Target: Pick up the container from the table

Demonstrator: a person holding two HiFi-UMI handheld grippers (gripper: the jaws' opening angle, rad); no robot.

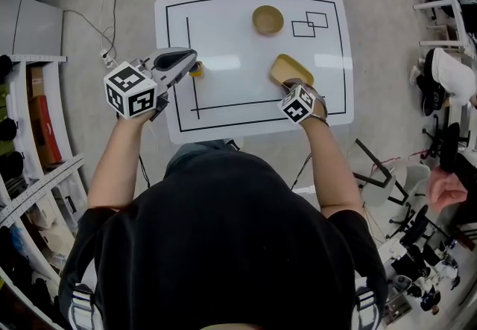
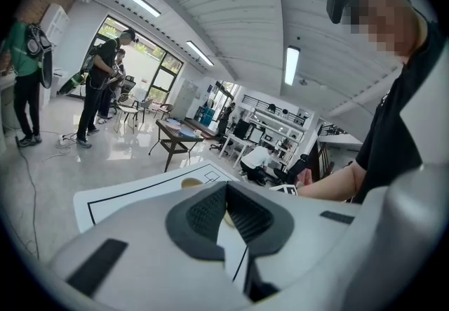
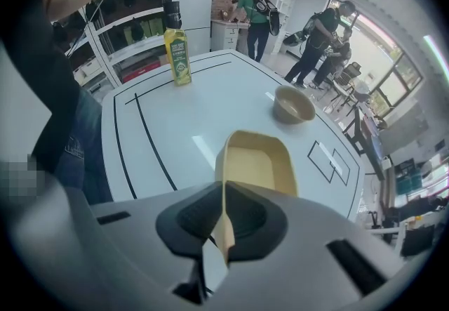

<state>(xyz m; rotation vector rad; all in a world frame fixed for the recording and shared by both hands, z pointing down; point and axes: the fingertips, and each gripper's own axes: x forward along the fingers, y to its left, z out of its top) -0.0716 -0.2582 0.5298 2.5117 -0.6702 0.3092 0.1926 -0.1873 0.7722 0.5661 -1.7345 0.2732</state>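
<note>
Seen from above, your head and shoulders fill the near half of the picture. Your marker cube hides the tips of the right tongs (image 3: 223, 197) there. The bottle (image 3: 177, 57) at the left edge of the tabletop (image 1: 231, 97) is mostly hidden behind the left tongs (image 2: 224, 189). It is hard to tell whether the container (image 1: 291, 68) rests on the surface.

Both your forearms reach forward. The right tongs point steeply down and pinch the thin near wall of the tan container, right of the middle. The left tongs lie nearly level over the left edge, with their tips together and nothing between them.

A round bowl (image 1: 267, 20) sits farther away, apart from the container, with two outlined squares to its right. Several people stand well beyond the tabletop.
</note>
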